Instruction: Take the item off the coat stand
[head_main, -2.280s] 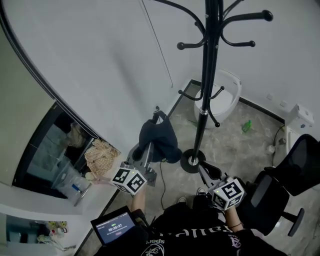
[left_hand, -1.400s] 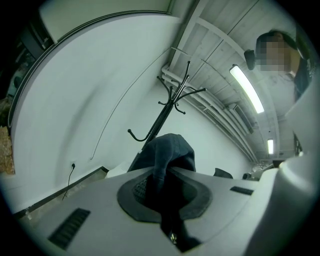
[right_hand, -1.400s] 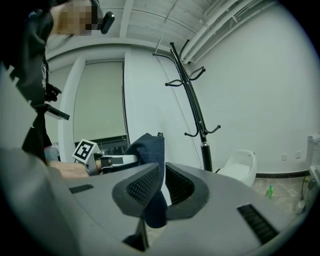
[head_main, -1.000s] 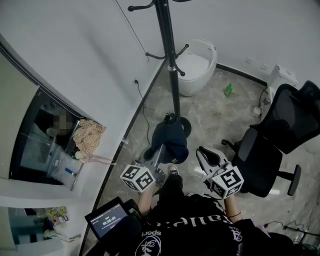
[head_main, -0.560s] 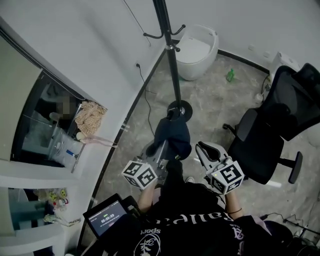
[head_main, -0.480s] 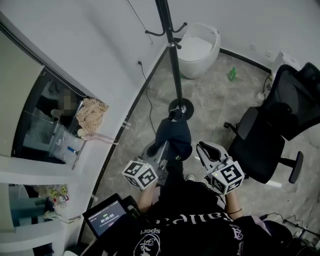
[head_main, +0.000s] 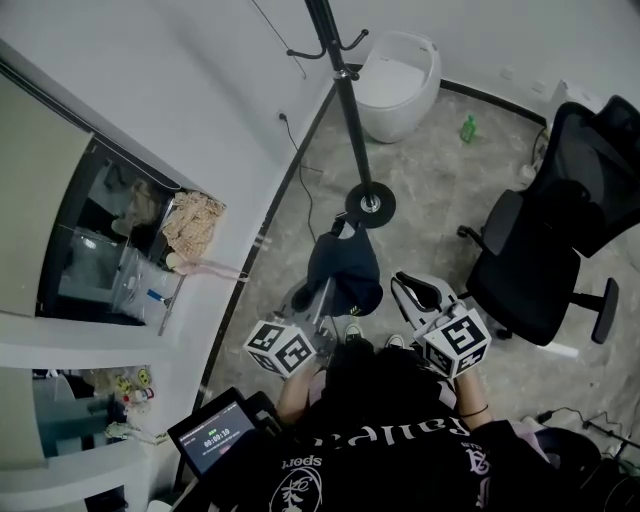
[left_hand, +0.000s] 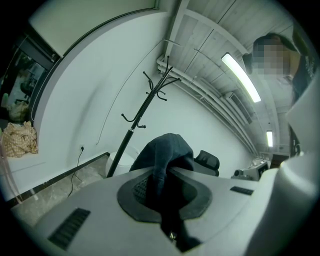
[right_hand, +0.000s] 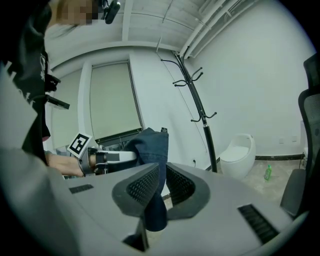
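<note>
One garment (head_main: 345, 268), clamped by the left gripper (head_main: 321, 292), had drawn clear of the coat stand (head_main: 352, 120) at 12 o'clock. Right gripper (head_main: 408, 284) gaped narrowly, empty.

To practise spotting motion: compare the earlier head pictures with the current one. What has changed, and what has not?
The person has backed away from the stand, carrying the cloth: the stand's base, once right beside the cloth, now lies well beyond it. Unchanged: the left tool stays shut on the cloth; the right tool holds nothing.

Cool light from long white ceiling tubes (left_hand: 240, 75); gripper views fisheye-warped w/ black corners; dark blue cloth garment (head_main: 345, 270) underexposed.
</note>
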